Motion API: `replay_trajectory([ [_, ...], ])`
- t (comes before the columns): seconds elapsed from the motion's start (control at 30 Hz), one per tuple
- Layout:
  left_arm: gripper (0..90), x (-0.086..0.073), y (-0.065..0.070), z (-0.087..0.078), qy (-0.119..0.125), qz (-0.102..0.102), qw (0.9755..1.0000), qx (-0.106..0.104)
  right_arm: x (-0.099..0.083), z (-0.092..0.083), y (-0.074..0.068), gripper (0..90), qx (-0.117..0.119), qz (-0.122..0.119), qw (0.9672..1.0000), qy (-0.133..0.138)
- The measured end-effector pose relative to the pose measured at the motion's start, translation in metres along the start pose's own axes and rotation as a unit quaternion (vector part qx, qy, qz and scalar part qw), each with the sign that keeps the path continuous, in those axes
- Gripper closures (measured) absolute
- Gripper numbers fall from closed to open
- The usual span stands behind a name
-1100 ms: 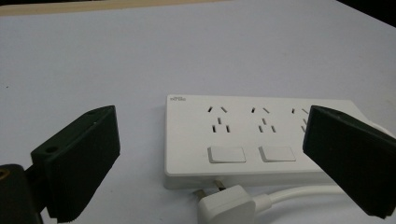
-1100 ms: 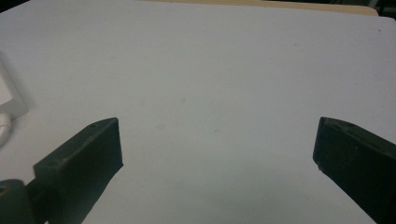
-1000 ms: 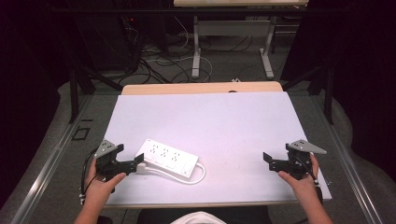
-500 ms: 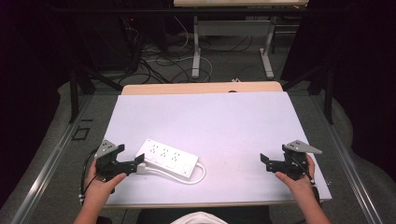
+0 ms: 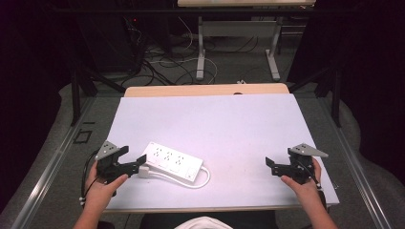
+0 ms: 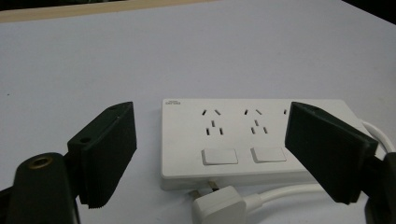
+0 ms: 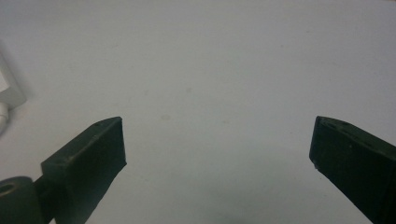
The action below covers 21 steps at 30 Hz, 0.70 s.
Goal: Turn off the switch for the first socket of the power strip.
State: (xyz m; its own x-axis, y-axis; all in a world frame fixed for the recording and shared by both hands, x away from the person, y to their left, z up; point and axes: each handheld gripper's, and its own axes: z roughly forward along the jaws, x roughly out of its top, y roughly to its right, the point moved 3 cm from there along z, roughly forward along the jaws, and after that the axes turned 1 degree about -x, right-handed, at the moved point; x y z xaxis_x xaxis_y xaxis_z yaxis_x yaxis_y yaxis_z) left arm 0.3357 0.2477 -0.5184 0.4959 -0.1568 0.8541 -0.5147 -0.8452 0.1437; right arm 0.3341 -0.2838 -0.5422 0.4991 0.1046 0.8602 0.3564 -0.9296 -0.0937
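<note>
One flat rectangular white plastic power strip (image 6: 254, 140).

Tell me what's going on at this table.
A person holds a gripper in each hand over a white table. The left gripper faces a white power strip and its plug; its jaws have just been closing, touching nothing. The right gripper rests open, apart.

1 pwr strip (image 5: 172, 161), 1 plug (image 5: 143, 171), 2 tools
</note>
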Motion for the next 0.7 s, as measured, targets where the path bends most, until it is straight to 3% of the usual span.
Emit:
replay_trajectory([
  [0.33,23.6,0.007,-0.003,-0.007,-0.001,0.016,0.9998,0.012,-0.001,0.003,-0.001,3.2,-0.002,-0.004,1.0000,0.001],
  [0.43,25.9,0.009,-0.003,-0.007,0.002,0.001,1.0000,0.010,-0.001,0.003,-0.001,3.3,0.001,0.000,1.0000,-0.003],
  [0.7,26.8,0.016,-0.007,-0.010,-0.003,0.013,0.9997,0.020,-0.002,0.004,-0.003,3.3,0.002,-0.002,1.0000,-0.007],
])
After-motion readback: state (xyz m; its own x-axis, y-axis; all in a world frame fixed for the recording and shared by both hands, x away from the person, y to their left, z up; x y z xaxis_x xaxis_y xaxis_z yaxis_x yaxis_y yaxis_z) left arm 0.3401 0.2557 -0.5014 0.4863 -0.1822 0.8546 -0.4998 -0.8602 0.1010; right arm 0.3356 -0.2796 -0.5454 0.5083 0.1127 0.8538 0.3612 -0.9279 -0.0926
